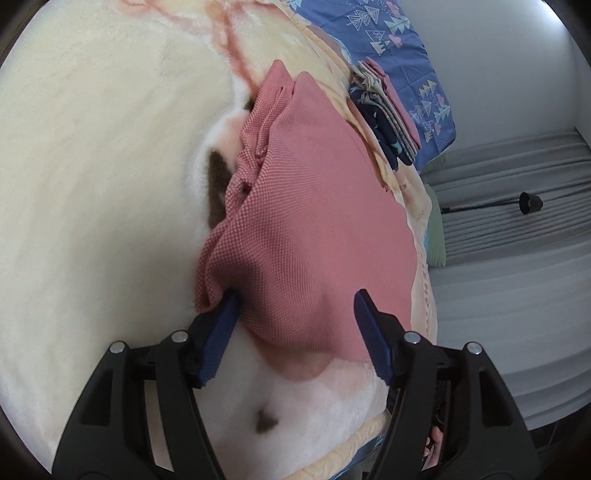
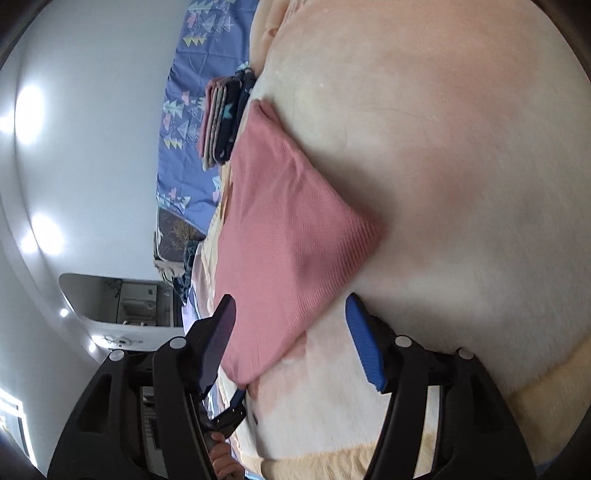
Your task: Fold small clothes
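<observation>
A pink knit garment [image 1: 314,206] lies folded on the cream plush blanket [image 1: 92,184]. It also shows in the right wrist view [image 2: 288,236] as a flat folded shape. My left gripper [image 1: 293,310] is open, its blue pads on either side of the garment's near edge; the left pad touches a bunched corner. My right gripper [image 2: 290,314] is open, with the garment's near corner between its fingers. Neither grips the cloth.
A stack of folded small clothes [image 1: 388,110] sits beyond the garment on a blue patterned sheet [image 1: 391,33]; the stack also shows in the right wrist view [image 2: 221,122]. The bed edge drops to a grey floor [image 1: 517,221] on the right.
</observation>
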